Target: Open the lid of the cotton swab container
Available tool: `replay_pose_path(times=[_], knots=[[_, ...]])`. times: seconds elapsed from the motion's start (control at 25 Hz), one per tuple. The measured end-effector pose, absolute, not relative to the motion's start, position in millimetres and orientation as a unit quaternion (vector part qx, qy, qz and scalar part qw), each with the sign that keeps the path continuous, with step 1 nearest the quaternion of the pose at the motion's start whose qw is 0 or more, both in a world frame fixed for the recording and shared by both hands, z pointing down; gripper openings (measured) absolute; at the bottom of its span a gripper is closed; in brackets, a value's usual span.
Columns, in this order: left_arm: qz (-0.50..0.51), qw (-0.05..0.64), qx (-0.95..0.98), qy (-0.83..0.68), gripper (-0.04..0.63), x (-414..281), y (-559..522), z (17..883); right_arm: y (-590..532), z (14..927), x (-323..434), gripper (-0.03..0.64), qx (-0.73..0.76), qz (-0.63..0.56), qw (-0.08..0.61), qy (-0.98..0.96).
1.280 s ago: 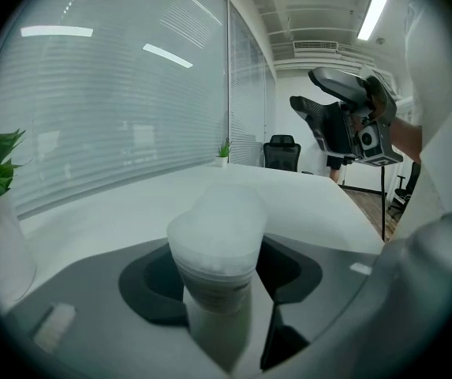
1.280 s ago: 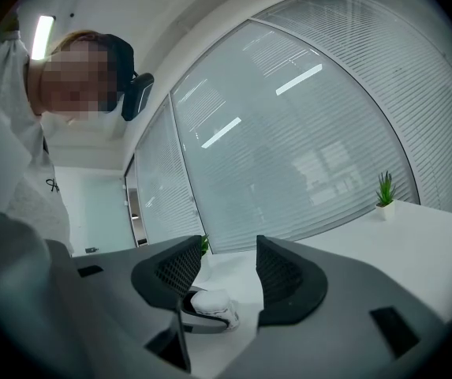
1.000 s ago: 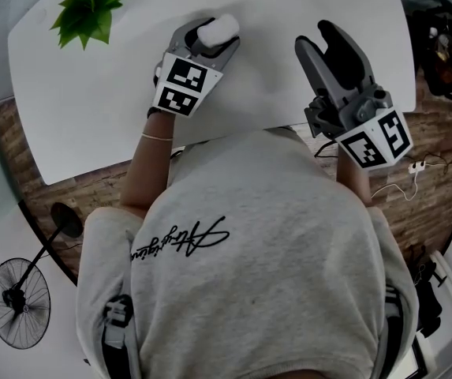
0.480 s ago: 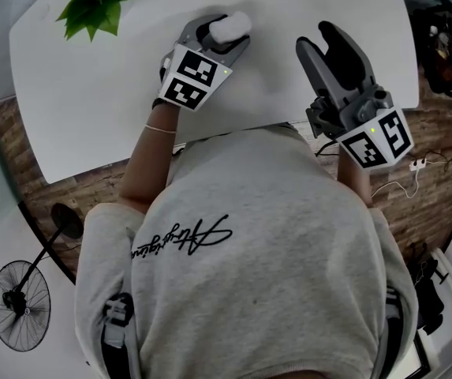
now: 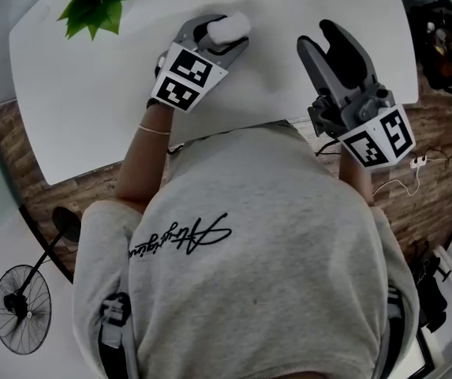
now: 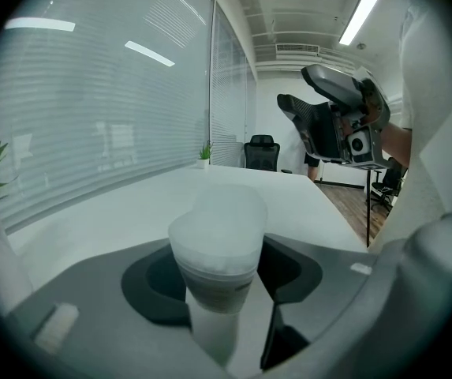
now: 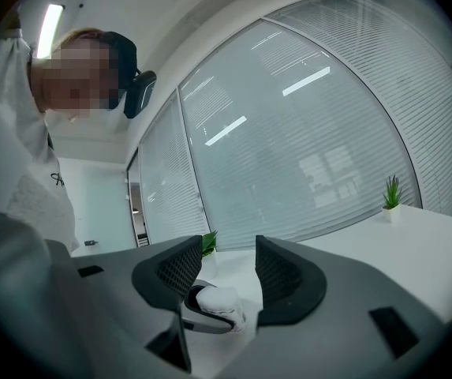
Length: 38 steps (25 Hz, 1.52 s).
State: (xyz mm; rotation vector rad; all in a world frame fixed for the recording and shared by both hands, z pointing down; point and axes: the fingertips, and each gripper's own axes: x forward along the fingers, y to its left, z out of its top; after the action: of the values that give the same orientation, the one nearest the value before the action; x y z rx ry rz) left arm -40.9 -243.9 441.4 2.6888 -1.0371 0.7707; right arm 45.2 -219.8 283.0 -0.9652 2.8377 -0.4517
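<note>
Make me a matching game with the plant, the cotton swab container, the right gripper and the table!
Things:
1. plant
2. cotton swab container
3. right gripper
4. table

Matches:
A. white, with the plant standing on it
B. held between the jaws of the left gripper
C. green, at the far left corner
D. jaws apart, nothing in them

Pairs: 1-C, 2-B, 3-D, 4-A
</note>
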Motion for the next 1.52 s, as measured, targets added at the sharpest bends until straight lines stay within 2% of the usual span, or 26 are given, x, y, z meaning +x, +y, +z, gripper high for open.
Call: replay_pose_path(times=[0.72,0.92,1.52], knots=[[0.255,0.047,0.908,-0.33,0.236,-37,-234,371,-224,277,39,0.193,-0.257,-0.127,0.055,0.956],[0.235,0.061,0.916,-0.318,0.236,-25,-232,348,-229,270,44,0.194,-0.239,-0.118,0.06,0.962],[0.258,0.034,0.921,-0.291,0.236,12,-224,309,-234,249,54,0.195,-0.174,-0.07,0.058,0.98]])
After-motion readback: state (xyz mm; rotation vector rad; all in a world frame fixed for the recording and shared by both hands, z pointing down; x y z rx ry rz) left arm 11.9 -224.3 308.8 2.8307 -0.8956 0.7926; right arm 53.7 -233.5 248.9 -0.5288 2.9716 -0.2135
